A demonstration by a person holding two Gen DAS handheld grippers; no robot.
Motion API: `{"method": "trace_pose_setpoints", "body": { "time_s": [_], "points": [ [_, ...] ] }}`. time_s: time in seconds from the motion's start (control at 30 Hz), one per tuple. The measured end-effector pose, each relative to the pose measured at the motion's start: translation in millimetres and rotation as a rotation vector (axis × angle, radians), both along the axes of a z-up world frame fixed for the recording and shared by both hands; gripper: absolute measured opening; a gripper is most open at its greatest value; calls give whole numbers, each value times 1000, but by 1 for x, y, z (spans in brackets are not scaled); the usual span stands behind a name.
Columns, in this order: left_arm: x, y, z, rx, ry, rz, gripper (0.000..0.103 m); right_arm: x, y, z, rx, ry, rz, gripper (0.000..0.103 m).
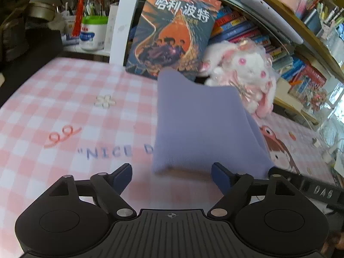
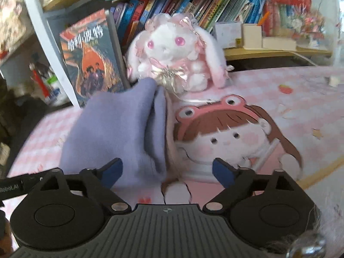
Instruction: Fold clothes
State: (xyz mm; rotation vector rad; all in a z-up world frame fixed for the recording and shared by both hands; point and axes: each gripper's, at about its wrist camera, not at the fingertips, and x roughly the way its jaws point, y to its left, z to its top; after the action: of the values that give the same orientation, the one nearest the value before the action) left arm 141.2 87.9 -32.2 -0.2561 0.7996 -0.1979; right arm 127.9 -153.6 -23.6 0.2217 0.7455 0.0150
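A folded lavender garment (image 1: pixel 200 124) lies in a narrow stack on the pink checked mat (image 1: pixel 64 111), its layers showing along the right side (image 2: pixel 116 129). My left gripper (image 1: pixel 171 168) stands open just before the stack's near edge, and its blue pads touch nothing. My right gripper (image 2: pixel 167 163) is open too. The stack's near right corner lies between its fingers, clear of both pads. The frog-hat cartoon girl (image 2: pixel 225 135) printed on the mat is beside the garment.
A white and pink plush rabbit (image 2: pixel 172 49) and an upright book (image 2: pixel 90 58) stand right behind the garment. Behind them is a bookshelf (image 2: pixel 193 2) with a white post (image 1: pixel 120 21). A green-lidded tub (image 1: pixel 93 32) and pens sit at the far left.
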Motion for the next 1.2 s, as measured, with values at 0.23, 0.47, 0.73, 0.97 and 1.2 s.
{"method": "trace_pose_setpoints", "body": {
  "time_s": [0.23, 0.47, 0.73, 0.97, 1.2],
  "points": [
    [-36, -20, -5, 187, -37, -17, 94, -44, 17, -8, -75, 25, 31, 99],
    [-46, -24, 0, 234, -58, -27, 100, -62, 21, -6, -125, 19, 2, 101],
    [-51, -24, 1, 247, -31, -29, 101, -69, 24, -2, -132, 19, 12, 103],
    [-52, -20, 8, 243, -50, -15, 102, -69, 26, 2, -134, 16, 13, 103],
    [-52, -19, 10, 255, -51, -22, 103, -68, 31, 5, -134, 9, 31, 103]
  ]
}}
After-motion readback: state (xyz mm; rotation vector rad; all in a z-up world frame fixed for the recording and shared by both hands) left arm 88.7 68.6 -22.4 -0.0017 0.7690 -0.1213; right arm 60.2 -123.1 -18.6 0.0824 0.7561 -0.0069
